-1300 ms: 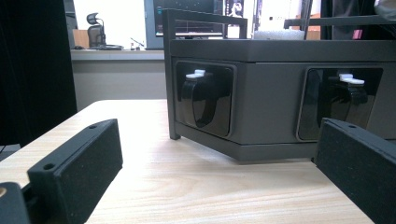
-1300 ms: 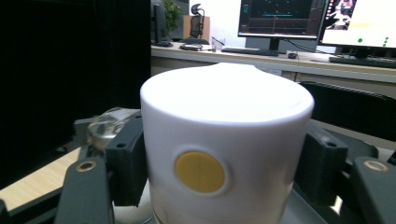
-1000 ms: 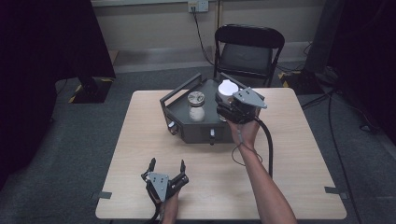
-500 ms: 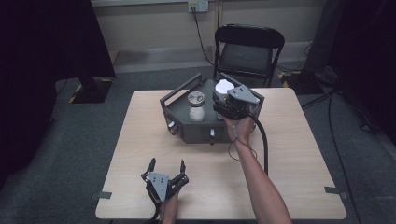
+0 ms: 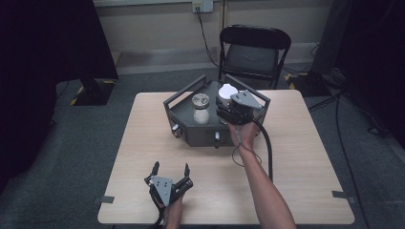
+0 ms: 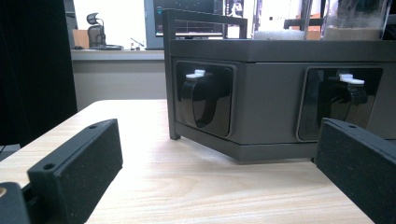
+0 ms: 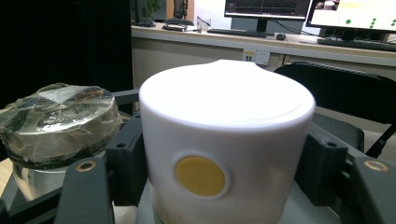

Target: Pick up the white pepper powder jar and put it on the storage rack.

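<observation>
High view is showing a light wooden table (image 5: 296, 143) carrying a dark grey angular metal box (image 5: 200, 129) with raised bar handles and knobs on its front faces. Behind the table, a black folding chair (image 5: 253, 52) is standing against the wall. On top of the box, a clear glass jar with a taped lid (image 5: 200, 107) is sitting left of a white cylindrical container (image 5: 227, 90), the two near each other but apart. The right gripper (image 5: 227, 106) is reaching over the box, its jaws pressing against both sides of the white container; the right gripper view is showing that container (image 7: 226, 154), with a round yellow dot on its wall, squeezed between the black pads. The left gripper (image 5: 170, 169) is resting at the table's near edge, well apart from the box, its jaws spreading wide and gripping nothing. Left gripper view is looking at the box's two black knobs (image 6: 201, 100) with white tabs.
</observation>
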`<state>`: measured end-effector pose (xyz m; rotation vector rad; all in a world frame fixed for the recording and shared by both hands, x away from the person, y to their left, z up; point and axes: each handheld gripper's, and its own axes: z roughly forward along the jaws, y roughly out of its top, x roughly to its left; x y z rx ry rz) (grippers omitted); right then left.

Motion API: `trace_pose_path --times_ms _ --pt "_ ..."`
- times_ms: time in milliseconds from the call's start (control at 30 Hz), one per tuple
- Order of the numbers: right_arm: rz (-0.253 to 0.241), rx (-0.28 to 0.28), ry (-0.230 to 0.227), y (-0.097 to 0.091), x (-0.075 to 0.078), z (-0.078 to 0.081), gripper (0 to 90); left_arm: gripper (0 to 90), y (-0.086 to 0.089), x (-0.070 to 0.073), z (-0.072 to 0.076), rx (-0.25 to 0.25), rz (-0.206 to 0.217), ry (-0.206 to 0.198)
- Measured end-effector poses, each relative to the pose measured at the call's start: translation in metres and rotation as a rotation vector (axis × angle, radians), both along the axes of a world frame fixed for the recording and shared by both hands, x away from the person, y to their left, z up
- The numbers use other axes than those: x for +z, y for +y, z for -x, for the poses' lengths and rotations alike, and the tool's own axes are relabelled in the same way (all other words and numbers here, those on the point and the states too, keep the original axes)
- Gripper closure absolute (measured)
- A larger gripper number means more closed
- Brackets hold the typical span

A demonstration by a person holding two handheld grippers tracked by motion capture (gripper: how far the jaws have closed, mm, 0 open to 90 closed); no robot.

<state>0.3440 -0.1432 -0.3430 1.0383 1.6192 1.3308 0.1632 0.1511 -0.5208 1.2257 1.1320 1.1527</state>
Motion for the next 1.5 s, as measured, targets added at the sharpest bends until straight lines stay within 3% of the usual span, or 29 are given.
trace_pose_path --times_ms 500,667,800,1000,1500 --pt "-0.002 -0.014 0.018 0.002 0.003 0.002 29.6 0.4 0.000 0.000 0.000 0.000 0.000 0.000" --pt "0.010 -0.034 0.012 0.004 0.000 0.002 12.6 0.5 0.000 0.000 0.000 0.000 0.000 0.000" --pt "0.014 -0.056 -0.040 0.008 -0.006 0.005 0.3 0.6 0.000 0.000 0.000 0.000 0.000 0.000" --pt "-0.003 -0.038 -0.078 0.003 -0.009 0.011 0.0 0.5 0.000 0.000 0.000 0.000 0.000 0.000" --pt "-0.066 -0.016 -0.094 -0.014 -0.024 0.032 0.0 0.5 0.000 0.000 0.000 0.000 0.000 0.000"
